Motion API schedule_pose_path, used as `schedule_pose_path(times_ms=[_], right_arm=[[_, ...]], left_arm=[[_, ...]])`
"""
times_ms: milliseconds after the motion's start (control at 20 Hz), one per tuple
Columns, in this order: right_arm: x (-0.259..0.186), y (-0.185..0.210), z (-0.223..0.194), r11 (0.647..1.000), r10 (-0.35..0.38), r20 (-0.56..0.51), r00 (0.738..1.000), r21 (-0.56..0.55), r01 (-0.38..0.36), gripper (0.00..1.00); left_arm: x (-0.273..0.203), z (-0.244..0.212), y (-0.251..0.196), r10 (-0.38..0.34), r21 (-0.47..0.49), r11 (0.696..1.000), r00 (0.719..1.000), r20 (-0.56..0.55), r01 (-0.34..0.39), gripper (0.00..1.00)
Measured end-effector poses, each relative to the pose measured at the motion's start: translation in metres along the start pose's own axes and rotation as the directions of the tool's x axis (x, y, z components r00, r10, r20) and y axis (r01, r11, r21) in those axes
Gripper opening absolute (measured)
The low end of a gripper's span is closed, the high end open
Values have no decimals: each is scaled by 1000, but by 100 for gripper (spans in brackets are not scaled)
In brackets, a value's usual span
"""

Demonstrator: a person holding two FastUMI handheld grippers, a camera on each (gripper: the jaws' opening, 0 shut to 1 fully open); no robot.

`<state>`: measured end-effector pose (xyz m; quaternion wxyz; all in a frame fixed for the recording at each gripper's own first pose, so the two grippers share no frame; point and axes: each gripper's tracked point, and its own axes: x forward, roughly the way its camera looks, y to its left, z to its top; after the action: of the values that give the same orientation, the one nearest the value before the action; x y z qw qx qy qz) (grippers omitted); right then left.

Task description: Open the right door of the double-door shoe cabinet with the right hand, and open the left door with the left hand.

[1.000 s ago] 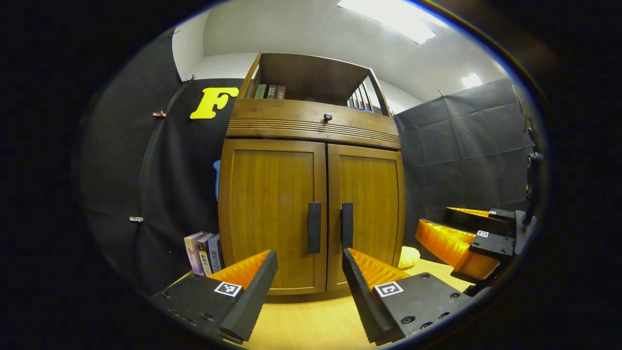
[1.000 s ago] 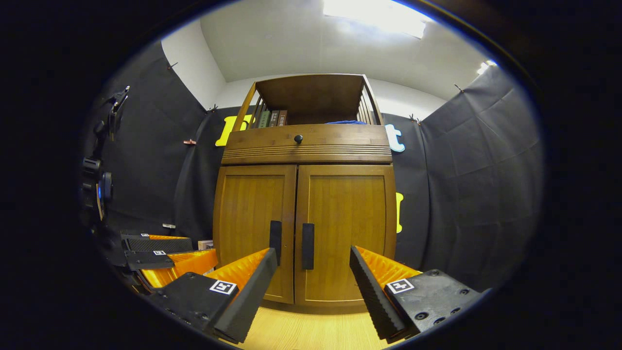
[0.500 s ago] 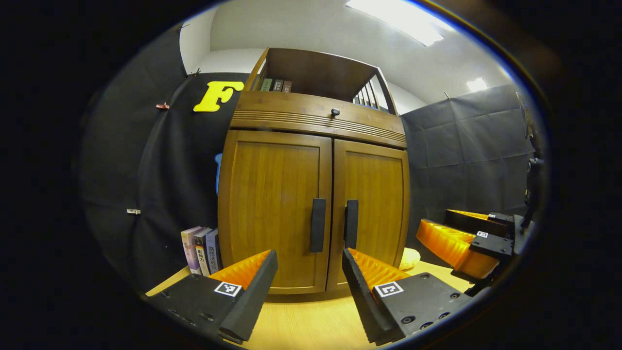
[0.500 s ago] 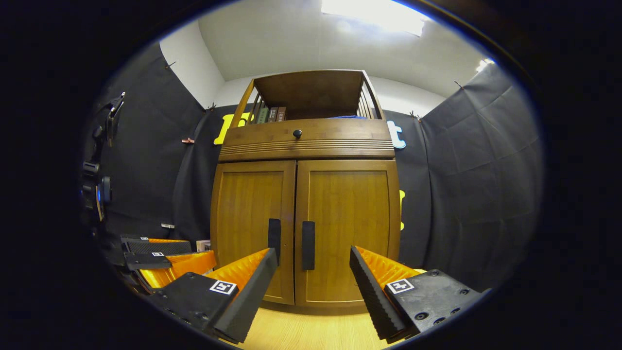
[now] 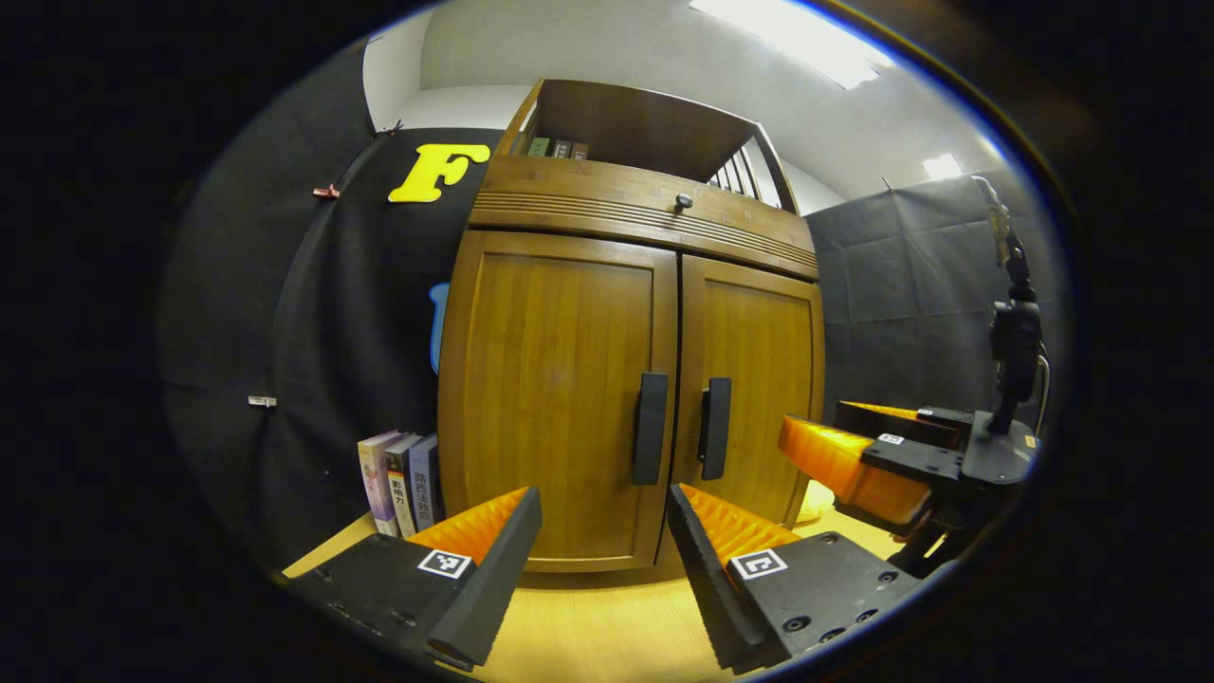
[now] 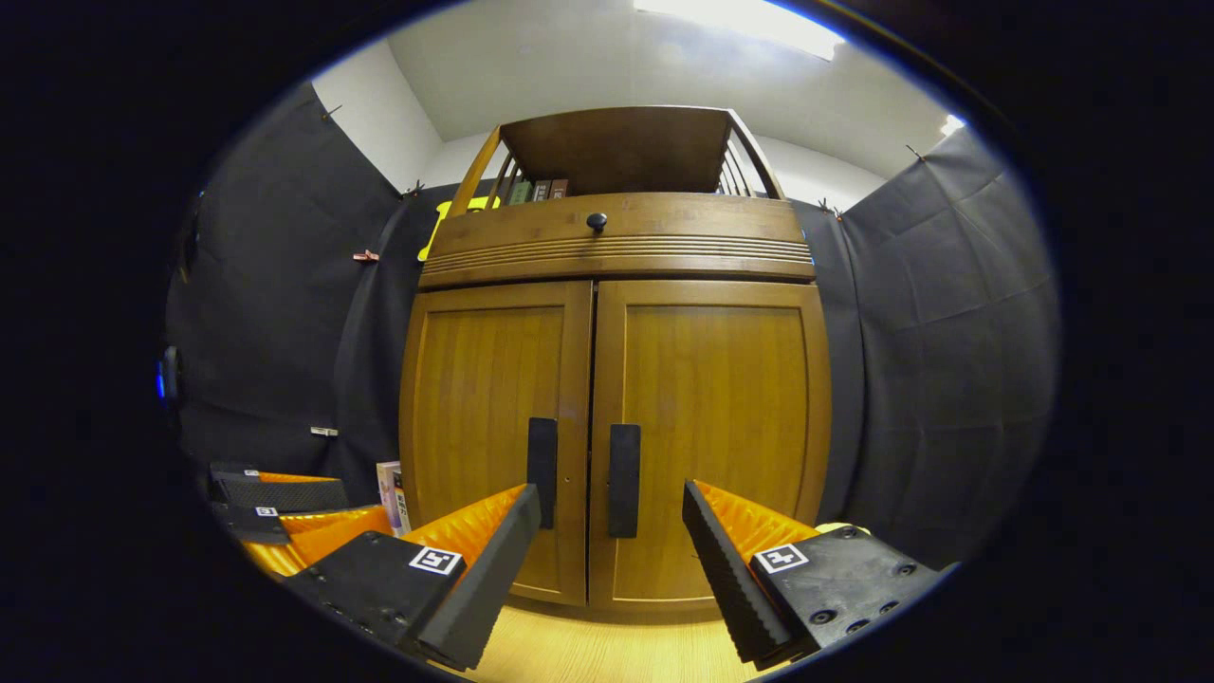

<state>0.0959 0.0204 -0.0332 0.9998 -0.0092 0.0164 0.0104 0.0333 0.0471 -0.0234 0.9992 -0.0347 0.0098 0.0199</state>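
The wooden shoe cabinet (image 6: pixel 616 379) is seen standing on a pale wood-grain worktop (image 6: pixel 607 650), both panelled doors shut, so whatever is kept behind them is hidden; a few books (image 6: pixel 536 190) are lined up in its open slatted top shelf. The left gripper (image 5: pixel 602 503) is held spread wide before the left door's flat dark handle (image 5: pixel 651 429), touching nothing. The right gripper (image 6: pixel 612 498) is likewise held apart, empty, in front of the right door's handle (image 6: pixel 623 467); more books (image 5: pixel 400 479) are stood upright beside the cabinet.

The shoe cabinet (image 6: pixel 616 427) is of brown wood and stands upright on a light wooden surface. Its left door (image 6: pixel 488 436) and right door (image 6: pixel 711 427) are both closed. Each door has a dark vertical handle (image 6: pixel 623 479) beside the middle seam.
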Motion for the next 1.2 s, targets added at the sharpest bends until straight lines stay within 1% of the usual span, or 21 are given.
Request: schedule_pose_path(times_ms=[200,300,350,400,600,750,850,900,1000,1050,1100,1150,1200], right_arm=[[40,8,-12,1000,-9,-12,1000,1,9,96],[61,8,-13,999,-28,-5,1000,15,28,96],[72,4,-16,999,-45,-8,999,8,45,96],[81,2,-23,998,-62,-17,998,-1,62,96],[109,-2,-58,996,-85,-109,990,5,86,93],[124,-10,-71,993,-114,-130,985,10,116,92],[135,-17,-75,990,-139,-115,984,-5,139,86],[140,-23,-80,987,-159,-116,981,-18,158,79],[145,-23,-89,989,-145,-132,981,-10,145,47],[138,-20,-83,989,-148,-111,983,-18,146,43],[138,-21,-83,989,-149,-114,982,-31,146,38],[140,-20,-83,989,-143,-106,984,-39,139,42],[138,-20,-83,990,-137,-111,984,-38,133,33]], left_arm=[[-4,0,12,2,5,1000,1000,6,-2,84],[-8,-2,18,9,21,1000,1000,8,-9,84],[-9,-3,21,13,25,1000,1000,7,-13,80],[-11,-4,24,19,25,999,1000,7,-19,84],[-15,-6,37,45,8,999,999,18,-45,84],[-15,-7,43,49,-1,999,999,17,-49,84],[-15,-13,47,51,0,999,999,1,-51,84],[-15,-16,49,53,-3,999,999,-9,-53,84],[-16,-22,54,61,-16,998,998,-23,-62,84],[-17,-21,57,71,-20,997,997,-19,-72,84],[-18,-20,61,85,-22,996,996,-10,-85,84],[-19,-18,64,99,-23,995,995,-2,-99,84],[-21,-17,65,107,-20,994,994,2,-107,84]])
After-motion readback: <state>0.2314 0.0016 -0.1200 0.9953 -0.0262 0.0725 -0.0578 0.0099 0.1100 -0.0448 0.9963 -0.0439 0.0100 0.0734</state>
